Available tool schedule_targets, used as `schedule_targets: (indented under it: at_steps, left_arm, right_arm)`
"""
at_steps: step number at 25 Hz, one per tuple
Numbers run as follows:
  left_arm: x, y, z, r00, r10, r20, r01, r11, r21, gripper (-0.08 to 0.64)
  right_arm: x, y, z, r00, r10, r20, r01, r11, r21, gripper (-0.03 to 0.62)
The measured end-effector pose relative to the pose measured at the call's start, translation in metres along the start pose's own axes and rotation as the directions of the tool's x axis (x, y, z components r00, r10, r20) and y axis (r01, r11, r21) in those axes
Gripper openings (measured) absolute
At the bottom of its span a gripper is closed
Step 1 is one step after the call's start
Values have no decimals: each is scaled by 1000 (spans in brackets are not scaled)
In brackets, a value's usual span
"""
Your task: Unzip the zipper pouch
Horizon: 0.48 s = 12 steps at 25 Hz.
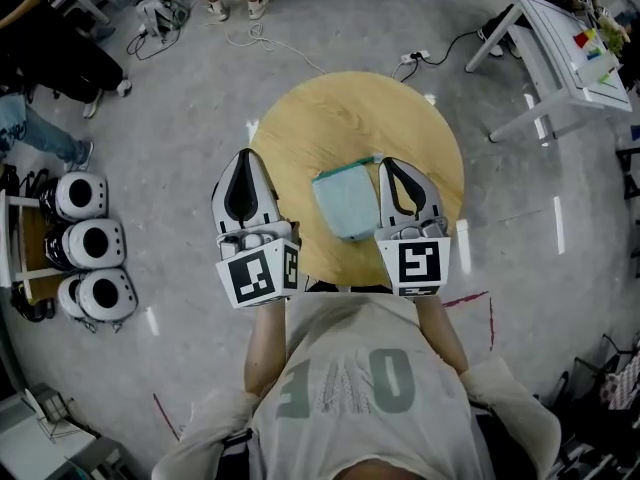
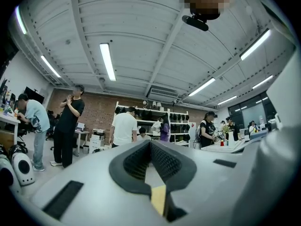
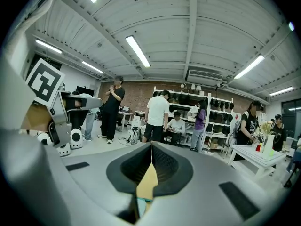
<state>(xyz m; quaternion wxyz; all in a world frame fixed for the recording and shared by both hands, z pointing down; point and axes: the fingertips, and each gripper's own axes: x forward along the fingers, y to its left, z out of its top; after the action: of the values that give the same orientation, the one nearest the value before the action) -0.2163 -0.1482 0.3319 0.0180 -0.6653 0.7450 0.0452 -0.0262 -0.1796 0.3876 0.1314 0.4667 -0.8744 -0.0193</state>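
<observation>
Two claws hang over the round table [image 1: 340,118], both clenched on nothing. The left claw [image 1: 247,156] and the right claw [image 1: 391,164] each show their jaws pressed together with nothing caught between them. The pouch [image 1: 346,204] lies flat on the table between the two. It is just beside the right claw's inner side and a little apart from the left one. Neither claw touches it, as far as the head view shows.

By my reading the unzipping has not begun, and this is the approach step. The next move calls for both claws to open. One should then pin or pinch the pouch's fabric while the other catches the zipper pull. Where that pull sits I cannot tell, as it is too small here, though the pouch's far edge looks likeliest.
</observation>
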Motion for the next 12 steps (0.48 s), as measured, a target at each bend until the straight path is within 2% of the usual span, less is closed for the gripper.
schedule_targets:
  at_steps: [10, 12]
  left_arm:
    - [-6, 2, 3, 1000, -10, 16, 10, 1000, 14, 38]
    - [-7, 6, -1, 1000, -14, 13, 14, 1000, 12, 158]
  right_arm:
    - [-3, 4, 7, 998, 38, 57, -41, 998, 57, 47]
    - [1, 11, 2, 998, 61, 33, -63, 996, 64, 220]
